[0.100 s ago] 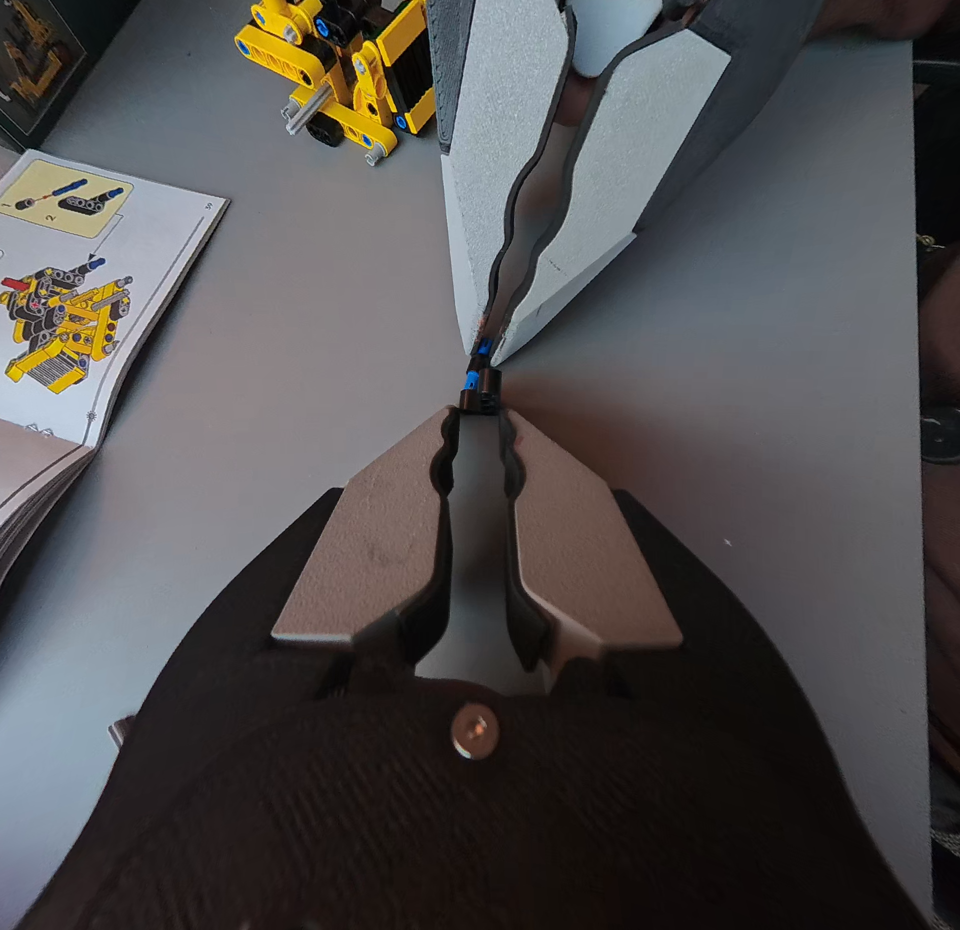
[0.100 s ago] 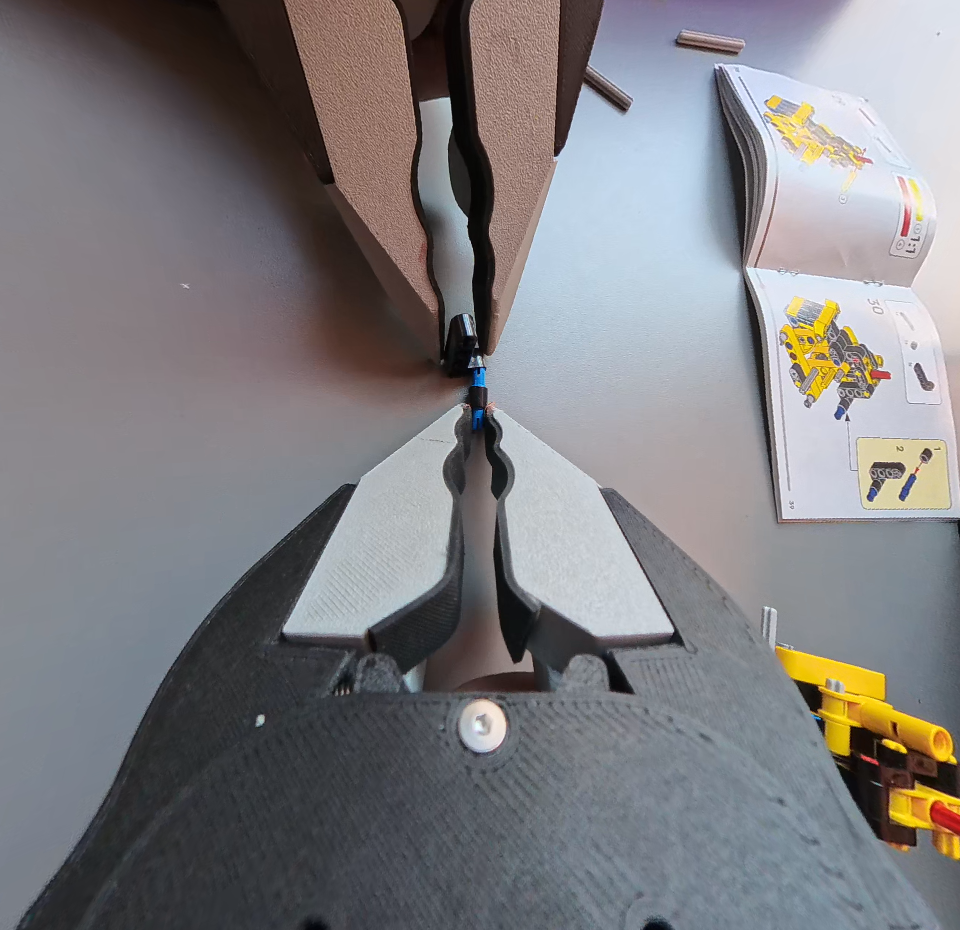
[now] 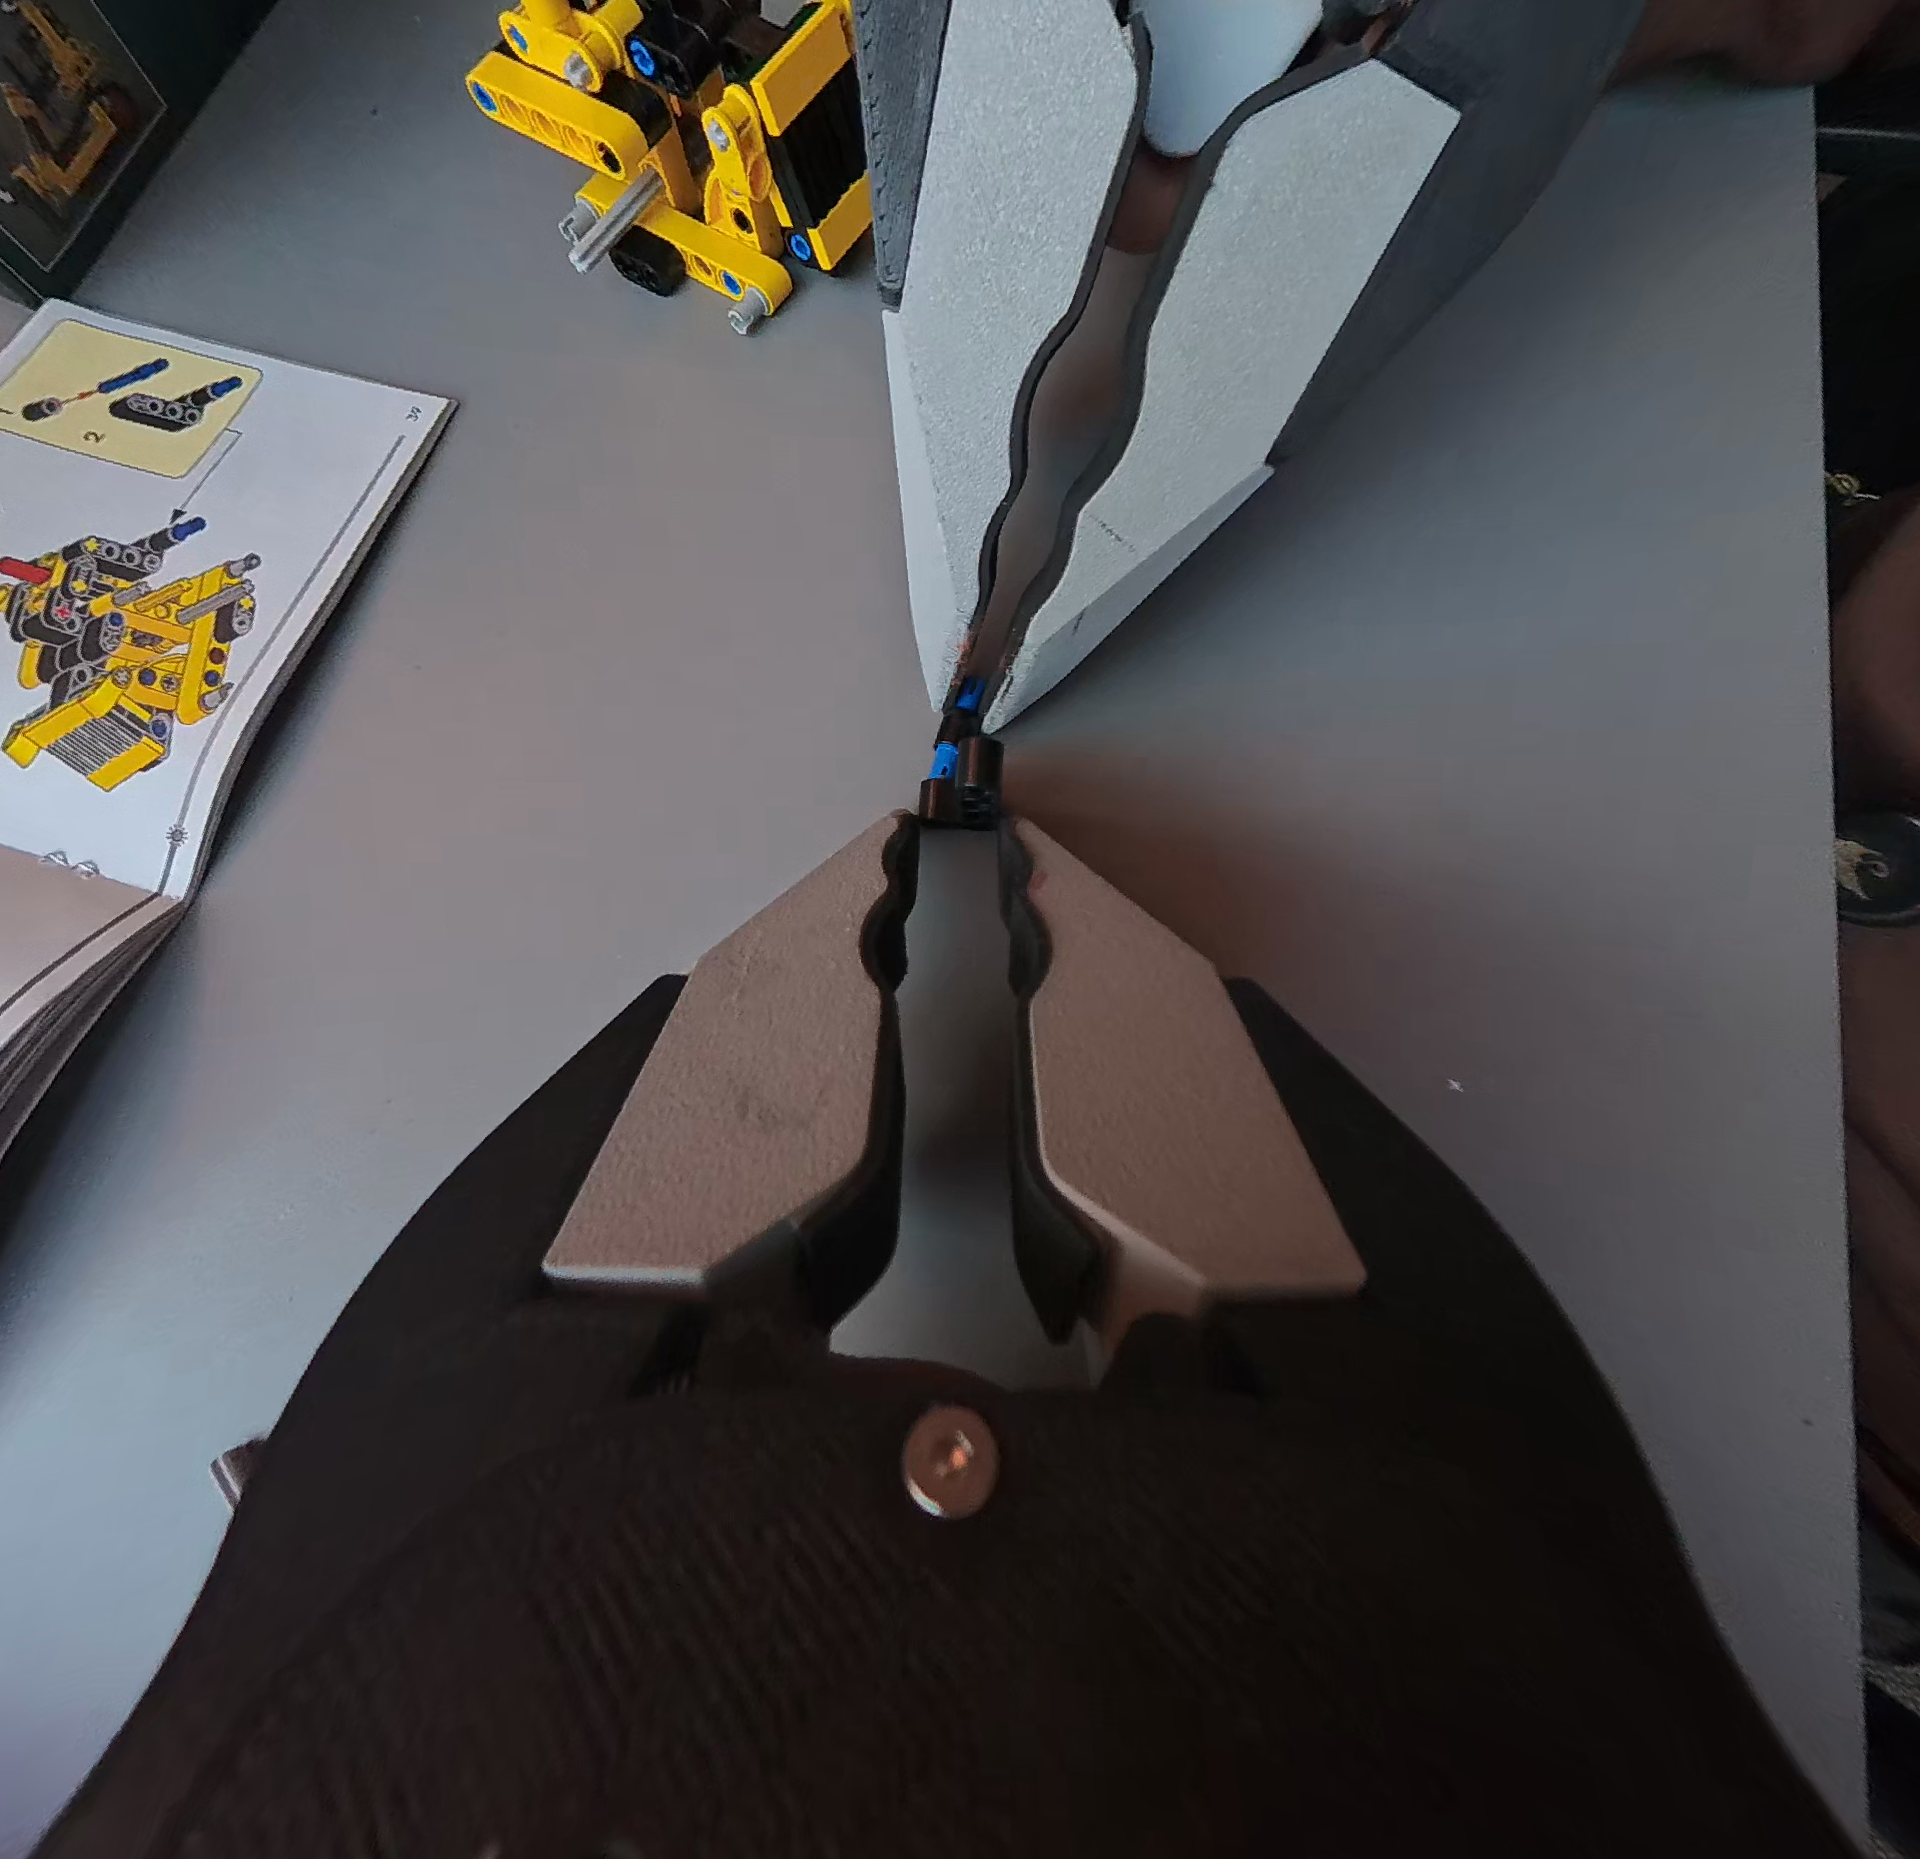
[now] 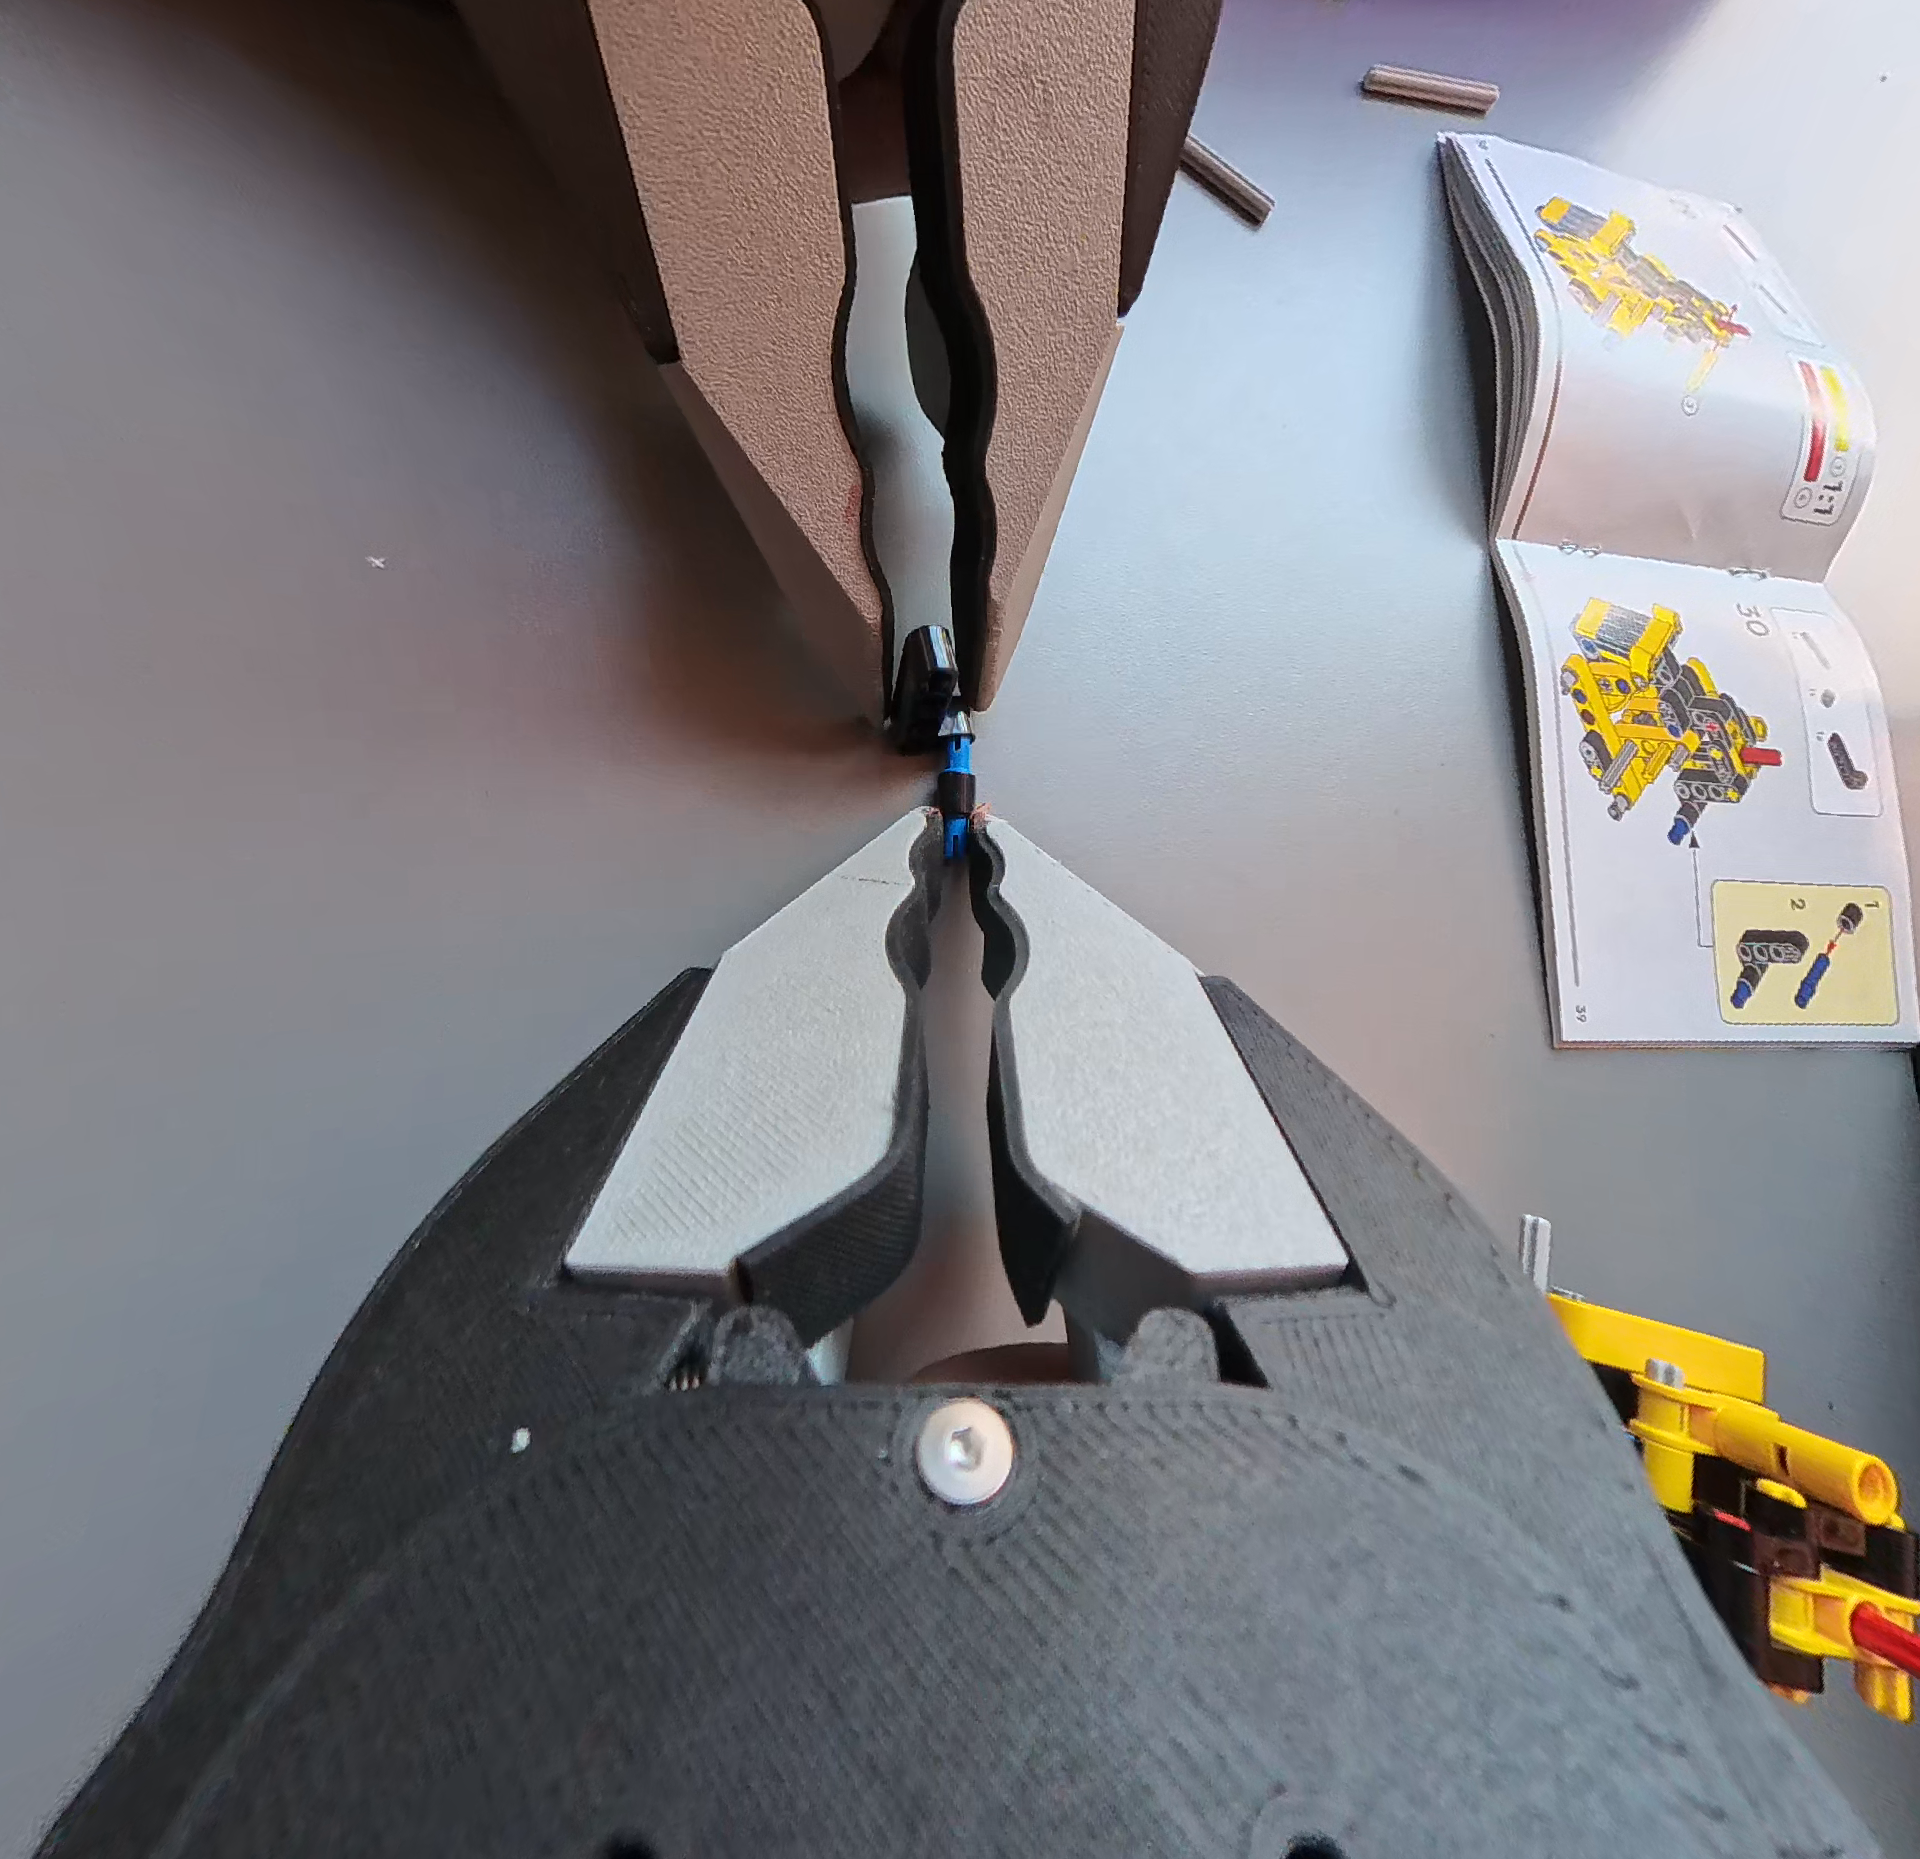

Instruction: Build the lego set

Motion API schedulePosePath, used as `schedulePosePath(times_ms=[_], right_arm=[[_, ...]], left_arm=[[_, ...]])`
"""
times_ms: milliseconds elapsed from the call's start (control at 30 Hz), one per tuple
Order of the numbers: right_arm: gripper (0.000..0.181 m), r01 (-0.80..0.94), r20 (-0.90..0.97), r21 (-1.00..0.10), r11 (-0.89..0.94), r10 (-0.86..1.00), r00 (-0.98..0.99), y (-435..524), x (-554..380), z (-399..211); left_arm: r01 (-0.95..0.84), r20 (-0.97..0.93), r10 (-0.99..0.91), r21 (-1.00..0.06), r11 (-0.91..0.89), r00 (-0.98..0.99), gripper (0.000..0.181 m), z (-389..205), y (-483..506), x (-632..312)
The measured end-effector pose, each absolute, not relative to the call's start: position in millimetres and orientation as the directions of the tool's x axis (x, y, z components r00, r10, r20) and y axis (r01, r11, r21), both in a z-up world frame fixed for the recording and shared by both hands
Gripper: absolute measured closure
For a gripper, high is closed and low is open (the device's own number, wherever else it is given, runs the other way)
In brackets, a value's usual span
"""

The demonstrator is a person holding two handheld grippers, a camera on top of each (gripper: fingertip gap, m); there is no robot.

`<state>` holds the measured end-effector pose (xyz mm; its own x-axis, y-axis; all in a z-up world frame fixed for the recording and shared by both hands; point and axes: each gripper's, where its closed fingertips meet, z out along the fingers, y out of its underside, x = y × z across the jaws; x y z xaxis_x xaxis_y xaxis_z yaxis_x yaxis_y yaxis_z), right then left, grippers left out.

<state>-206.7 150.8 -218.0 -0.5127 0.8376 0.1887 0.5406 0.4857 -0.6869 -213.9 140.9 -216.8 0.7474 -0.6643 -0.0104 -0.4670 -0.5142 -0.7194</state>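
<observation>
Build stands part-done: the yellow-and-black brick vehicle (image 3: pixel 686 147) sits assembled on the grey worktop (image 3: pixel 623 583) at 11 o'clock. Left tongs (image 3: pixel 961 822) grip the small black angled connector (image 3: pixel 961 781); right tongs (image 4: pixel 954 838) pinch the blue pin with black bush (image 4: pixel 954 770), its tip meeting the connector. Open instruction booklet (image 4: pixel 1704 770) at 3 o'clock. Against the earlier frame, no discernible change; pin not fully seated.

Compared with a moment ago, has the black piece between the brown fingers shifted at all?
No. In the left wrist view the black piece lies just as far from the booklet's corner as before.
</observation>
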Motion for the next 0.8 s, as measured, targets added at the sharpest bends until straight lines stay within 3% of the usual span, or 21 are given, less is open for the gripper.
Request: schedulePosePath(times_ms=[433,800], right_arm=[[0.180,0.538,0.202,-0.641,0.548,0.796,-0.570,151.2,-202.6,-218.4],[0.180,0.488,0.272,-0.514,0.705,0.674,-0.687,150.3,-196.8,-219.0]], left_arm=[[-0.493,-0.020,-0.686,-0.711,-0.501,0.727,0.169,-216.7,142.1,-209.2],[-0.519,0.032,-0.732,-0.684,-0.513,0.681,0.169,-216.8,139.2,-203.9]])
